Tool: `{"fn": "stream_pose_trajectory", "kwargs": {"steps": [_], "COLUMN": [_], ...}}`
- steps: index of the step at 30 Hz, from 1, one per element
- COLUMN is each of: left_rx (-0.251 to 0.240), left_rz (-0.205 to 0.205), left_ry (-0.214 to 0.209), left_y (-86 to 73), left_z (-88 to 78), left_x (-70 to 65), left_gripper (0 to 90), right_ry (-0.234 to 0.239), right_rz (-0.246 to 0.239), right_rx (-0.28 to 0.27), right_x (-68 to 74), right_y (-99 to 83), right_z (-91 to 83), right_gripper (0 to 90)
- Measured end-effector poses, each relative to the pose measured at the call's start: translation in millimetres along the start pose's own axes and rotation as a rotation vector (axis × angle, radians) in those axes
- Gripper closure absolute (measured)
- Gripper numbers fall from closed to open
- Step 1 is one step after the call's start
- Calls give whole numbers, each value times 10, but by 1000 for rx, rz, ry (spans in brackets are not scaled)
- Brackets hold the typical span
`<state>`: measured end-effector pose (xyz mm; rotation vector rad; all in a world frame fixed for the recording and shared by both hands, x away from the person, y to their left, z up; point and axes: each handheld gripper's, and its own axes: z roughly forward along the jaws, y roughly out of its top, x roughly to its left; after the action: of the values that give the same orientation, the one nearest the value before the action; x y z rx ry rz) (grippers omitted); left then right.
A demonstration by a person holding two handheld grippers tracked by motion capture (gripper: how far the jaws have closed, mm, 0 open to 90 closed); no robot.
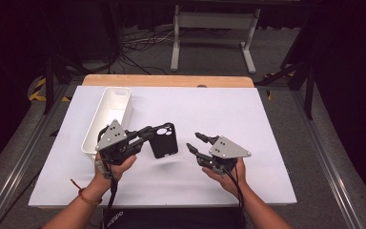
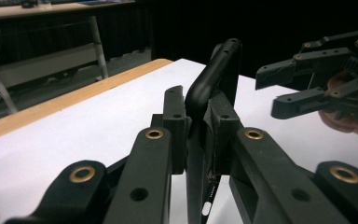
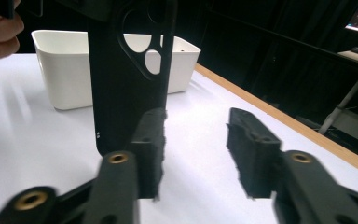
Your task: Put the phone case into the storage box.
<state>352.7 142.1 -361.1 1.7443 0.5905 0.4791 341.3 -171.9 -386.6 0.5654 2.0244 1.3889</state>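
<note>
- The left claw (image 1: 148, 132) is clamped on a black phone case (image 1: 164, 140). Its jaws pinch one edge of the case.
- In the high view the case is held up off the bench (image 1: 248, 119), near the middle, and its shadow lies on the white top under it.
- The case has a big camera hole (image 3: 142, 37) near its top end.
- In the left gripper view the case (image 2: 213, 77) stands thin-side on between the two black jaws — they press on it from both sides.
- The right claw (image 1: 195, 141) is apart, with nothing in it. Its jaws are wide, with a clear gap between them.
- The right claw sits just beside the case, on its right, not touching it in the high view.
- In the right gripper view the case (image 3: 121, 93) hangs upright past the left jaw, not between the jaws.
- A white tub (image 1: 106, 125) stands on the left part of the bench, behind the left hand (image 1: 119, 167). 
- The right hand (image 1: 226, 177) is low, near the front edge of the bench.
- The bench has a white cover with a strip of wood (image 1: 167, 80) along the far edge.
</note>
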Motion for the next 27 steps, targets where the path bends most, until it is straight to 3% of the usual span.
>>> {"fn": "stream_pose_trajectory", "kwargs": {"steps": [7,10,15,27], "left_rx": [-11,-13,-7,-5], "left_rz": [13,14,24,58], "left_ry": [-3,-6,-7,-14], "left_y": [20,22,33,92], "left_z": [-45,-59,-86,-152], "left_x": [11,29,50,97], "left_gripper": [812,812,812,812], "right_ry": [-40,-63,-91,-92], "right_rz": [28,42,58,70], "right_rx": [39,49,58,106], "right_x": [-50,-77,-114,-127], "right_y": [-135,-182,-237,-404], "right_z": [-113,-167,-267,-409], "right_gripper": [298,250,192,103]}}
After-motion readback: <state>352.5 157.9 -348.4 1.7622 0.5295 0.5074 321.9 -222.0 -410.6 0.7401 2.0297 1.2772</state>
